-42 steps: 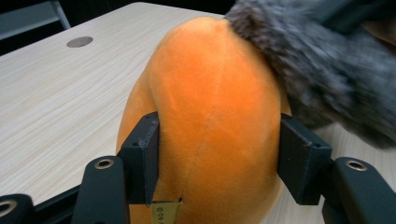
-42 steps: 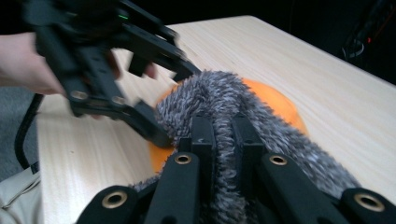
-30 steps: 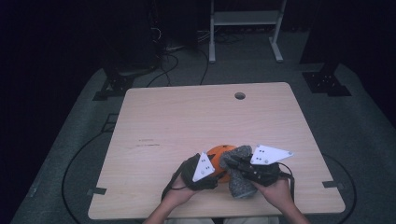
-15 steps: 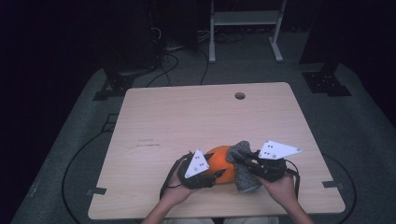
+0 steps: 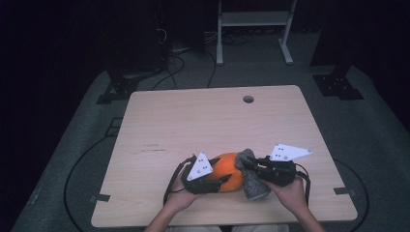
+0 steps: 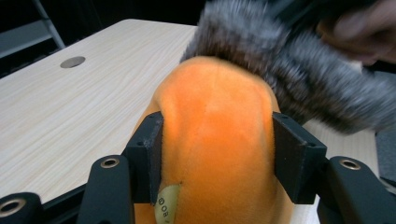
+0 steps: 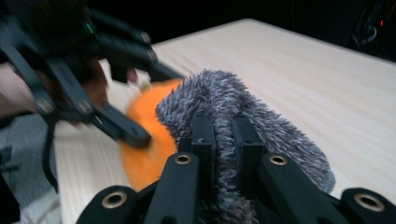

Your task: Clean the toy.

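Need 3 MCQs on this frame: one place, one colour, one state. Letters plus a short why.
1. Where on the light wooden table does the orange plush toy lie?
A. by the round hole
B. near the person's edge
C. far left corner

2. What colour is the fuzzy cloth in the right gripper?
A. grey
B. red
C. green

3. How does the left gripper stand?
A. wide open over bare wood
B. lying unused
C. shut on the orange plush toy

Key: 1 B, the toy sits between the hands at the near edge; 2 A, grey pile rises between the jaws; 3 C, both pads press the toy's sides.
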